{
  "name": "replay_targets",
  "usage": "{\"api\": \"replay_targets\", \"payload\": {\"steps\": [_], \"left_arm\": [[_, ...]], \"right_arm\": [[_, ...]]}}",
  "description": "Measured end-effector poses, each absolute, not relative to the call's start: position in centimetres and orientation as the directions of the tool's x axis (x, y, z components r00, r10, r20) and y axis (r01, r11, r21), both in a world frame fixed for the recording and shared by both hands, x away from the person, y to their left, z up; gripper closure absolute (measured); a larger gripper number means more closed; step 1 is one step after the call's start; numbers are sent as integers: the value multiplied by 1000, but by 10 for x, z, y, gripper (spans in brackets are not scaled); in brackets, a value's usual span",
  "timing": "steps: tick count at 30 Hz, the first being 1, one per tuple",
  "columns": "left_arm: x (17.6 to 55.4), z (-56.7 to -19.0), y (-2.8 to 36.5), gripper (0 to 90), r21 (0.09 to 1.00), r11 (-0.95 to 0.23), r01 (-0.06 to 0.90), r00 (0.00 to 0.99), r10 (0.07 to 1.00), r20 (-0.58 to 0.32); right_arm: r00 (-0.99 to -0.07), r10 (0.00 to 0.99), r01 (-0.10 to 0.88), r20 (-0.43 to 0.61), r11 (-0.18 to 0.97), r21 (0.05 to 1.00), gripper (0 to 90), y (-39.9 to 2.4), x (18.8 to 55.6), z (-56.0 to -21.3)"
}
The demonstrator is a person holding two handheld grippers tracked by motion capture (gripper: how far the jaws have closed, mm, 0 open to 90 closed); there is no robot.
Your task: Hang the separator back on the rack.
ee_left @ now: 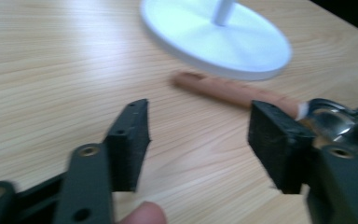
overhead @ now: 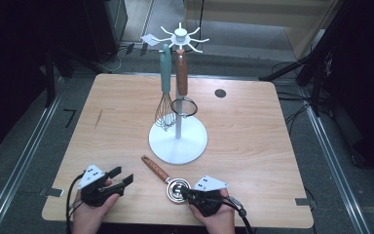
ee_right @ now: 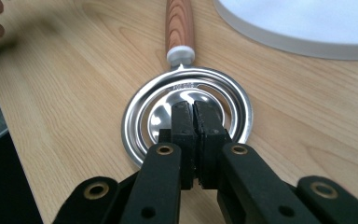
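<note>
Right gripper (ee_right: 193,109) clenched on egg separator (ee_right: 186,119) bowel rim near tabletop's (overhead: 253,126) front edge, wooden handle running away toward the stand base (overhead: 177,141); left gripper (overhead: 121,175) released, farther off.

Light wooden table (overhead: 253,122), grey floor (overhead: 24,161), dim surroundings, possibly cables (overhead: 292,114)

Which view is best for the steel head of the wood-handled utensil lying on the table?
Right gripper view: the steel head sits centred and sharp, rings clear, right gripper shut over it. High view shows it small, partly covered. Left gripper view catches a blurred edge.
</note>
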State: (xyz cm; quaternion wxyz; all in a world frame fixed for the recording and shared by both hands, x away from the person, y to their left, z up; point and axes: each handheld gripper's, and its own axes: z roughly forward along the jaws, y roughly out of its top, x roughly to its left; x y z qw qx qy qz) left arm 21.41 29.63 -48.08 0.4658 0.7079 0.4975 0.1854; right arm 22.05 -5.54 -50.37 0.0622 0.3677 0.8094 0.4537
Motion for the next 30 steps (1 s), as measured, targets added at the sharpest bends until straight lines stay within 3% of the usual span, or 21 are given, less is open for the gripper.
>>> {"api": "replay_targets", "payload": {"steps": [6,12,22,30], "left_arm": [[226,-484,320,217,844,-39,534,348,921,-178],[227,-484,335,142,828,9,561,297,931,-212],[226,-481,336,117,822,-5,570,316,924,-214],[226,-481,344,112,827,-28,562,282,946,-160]], "right_arm": [[-725,656,533,209,342,774,870,-58,222,-504],[-713,670,543,207,342,767,861,-67,225,-505],[-687,700,551,194,328,767,858,-82,227,-505],[-668,717,562,199,311,767,853,-96,230,-506]]}}
